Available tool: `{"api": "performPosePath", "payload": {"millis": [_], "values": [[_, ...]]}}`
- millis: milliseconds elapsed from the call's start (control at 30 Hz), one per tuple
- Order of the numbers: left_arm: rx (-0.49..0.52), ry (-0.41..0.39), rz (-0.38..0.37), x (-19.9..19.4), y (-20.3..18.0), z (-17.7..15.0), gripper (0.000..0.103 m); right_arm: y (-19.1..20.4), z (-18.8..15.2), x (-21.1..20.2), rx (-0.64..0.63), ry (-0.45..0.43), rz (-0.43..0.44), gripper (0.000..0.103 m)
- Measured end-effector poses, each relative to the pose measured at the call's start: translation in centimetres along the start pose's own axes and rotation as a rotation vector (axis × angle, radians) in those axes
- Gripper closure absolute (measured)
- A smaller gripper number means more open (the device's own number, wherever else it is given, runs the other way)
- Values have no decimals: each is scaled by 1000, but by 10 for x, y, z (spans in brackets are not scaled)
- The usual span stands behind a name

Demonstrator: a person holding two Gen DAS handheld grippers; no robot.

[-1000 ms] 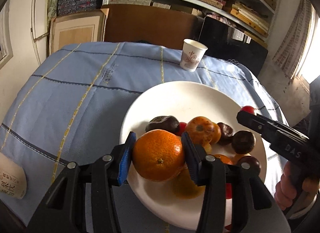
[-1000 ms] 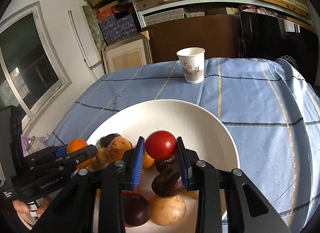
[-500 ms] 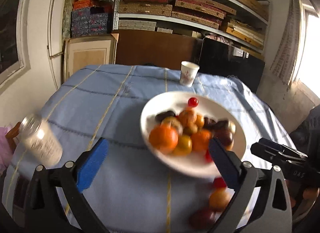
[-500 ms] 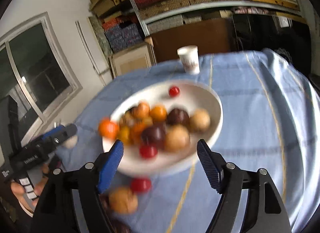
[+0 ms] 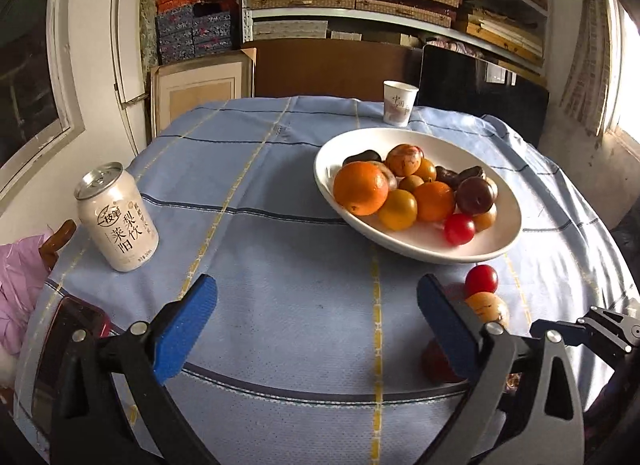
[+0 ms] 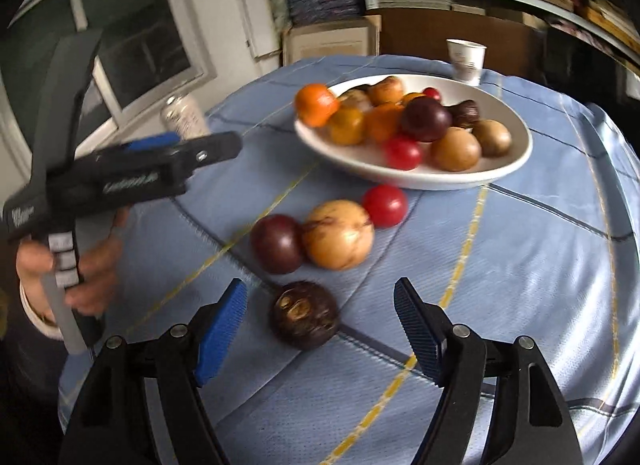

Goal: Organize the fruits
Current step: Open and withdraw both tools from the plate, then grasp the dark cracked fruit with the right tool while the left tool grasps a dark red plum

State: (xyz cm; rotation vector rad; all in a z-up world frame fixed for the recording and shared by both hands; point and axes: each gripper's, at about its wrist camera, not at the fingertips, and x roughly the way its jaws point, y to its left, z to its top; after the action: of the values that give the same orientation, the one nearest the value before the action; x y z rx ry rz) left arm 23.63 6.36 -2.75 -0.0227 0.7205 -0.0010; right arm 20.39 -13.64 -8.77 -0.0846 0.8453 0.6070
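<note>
Here we hold both claws apart and empty — left gripper (image 5: pixel 316 321) over bare cloth, right gripper (image 6: pixel 320 329) around a dark fruit (image 6: pixel 305 315) on the tablecloth (image 6: pixel 520 265), pads clear, near the white bowl (image 6: pixel 516 161).

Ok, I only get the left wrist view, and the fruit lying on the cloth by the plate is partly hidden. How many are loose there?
Observer: Four: a red tomato, a tan fruit, a dark purple fruit and a dark brown fruit.
Operator: Which one is nearest the right tongs?
Observer: The dark brown fruit. It lies on the cloth between the right tongs, whose jaws have just been opening; the pads are not touching it.
</note>
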Motion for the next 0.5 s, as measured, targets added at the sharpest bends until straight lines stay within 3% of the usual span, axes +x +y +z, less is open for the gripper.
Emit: {"api": "performPosePath", "payload": {"millis": [233,400,500], "values": [[9,16,-16,1,-3,-1,5,5,-4,3,-17,35,-11,28],[4,17,-18,0,-3,-1,5,7,-5,8,-34,60,-11,40],[-1,21,-21,0,-2,-2,5,7,-5,9,-38,66,-11,41]]}}
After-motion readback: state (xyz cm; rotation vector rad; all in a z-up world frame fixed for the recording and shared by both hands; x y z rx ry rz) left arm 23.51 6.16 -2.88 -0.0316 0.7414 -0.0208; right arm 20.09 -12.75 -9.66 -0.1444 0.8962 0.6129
